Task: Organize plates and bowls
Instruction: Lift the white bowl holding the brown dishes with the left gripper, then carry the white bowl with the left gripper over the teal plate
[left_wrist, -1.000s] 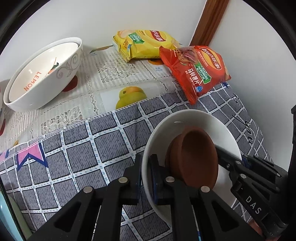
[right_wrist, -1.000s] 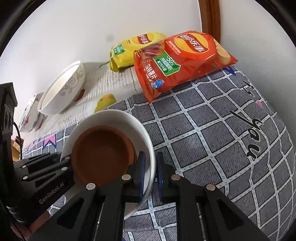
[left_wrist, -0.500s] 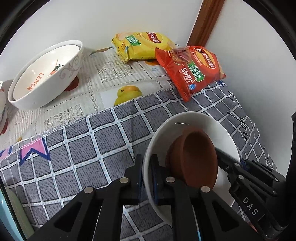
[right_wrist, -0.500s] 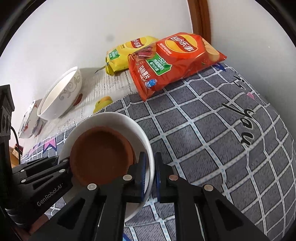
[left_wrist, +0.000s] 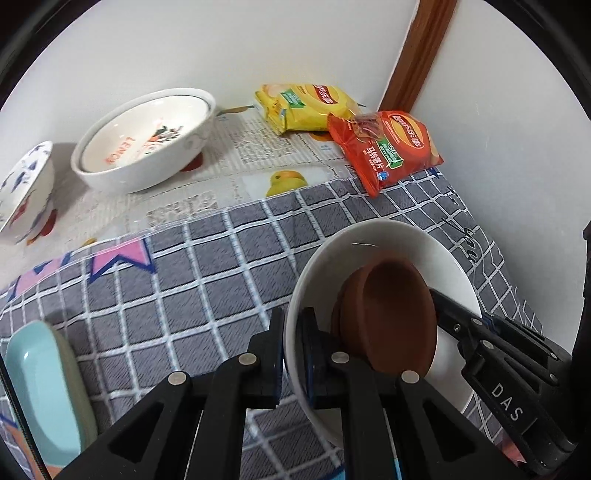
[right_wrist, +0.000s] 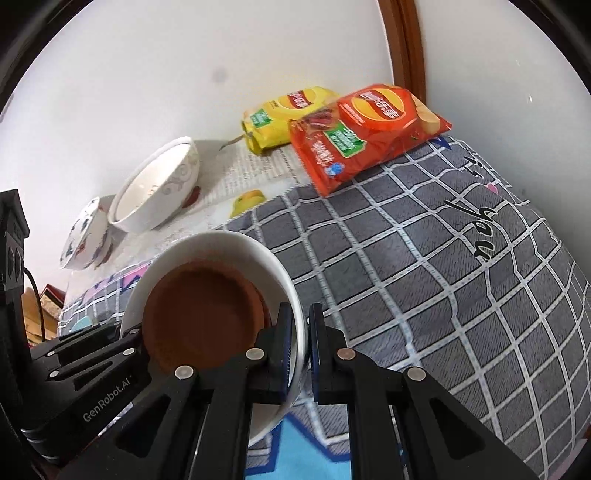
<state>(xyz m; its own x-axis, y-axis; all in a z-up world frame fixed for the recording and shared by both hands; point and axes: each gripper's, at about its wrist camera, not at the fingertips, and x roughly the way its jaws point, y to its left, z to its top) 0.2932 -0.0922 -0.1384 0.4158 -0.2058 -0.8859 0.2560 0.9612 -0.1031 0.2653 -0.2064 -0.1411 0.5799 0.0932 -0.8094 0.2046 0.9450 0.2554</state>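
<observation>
A: Entry, white bowl (left_wrist: 373, 243) with brown dish (left_wrist: 388, 317): status?

B: Raised off the checked cloth (left_wrist: 207, 280) and carried back from the chip bags; red chip bag (left_wrist: 384, 147) now farther off.

A: New in view?

B: Blue-patterned bowl (left_wrist: 26, 192) at left; pale blue plate (left_wrist: 40, 384) at lower left.

A: Right gripper (right_wrist: 300, 349)?

B: Jaws tightened slightly on the rim.
</observation>
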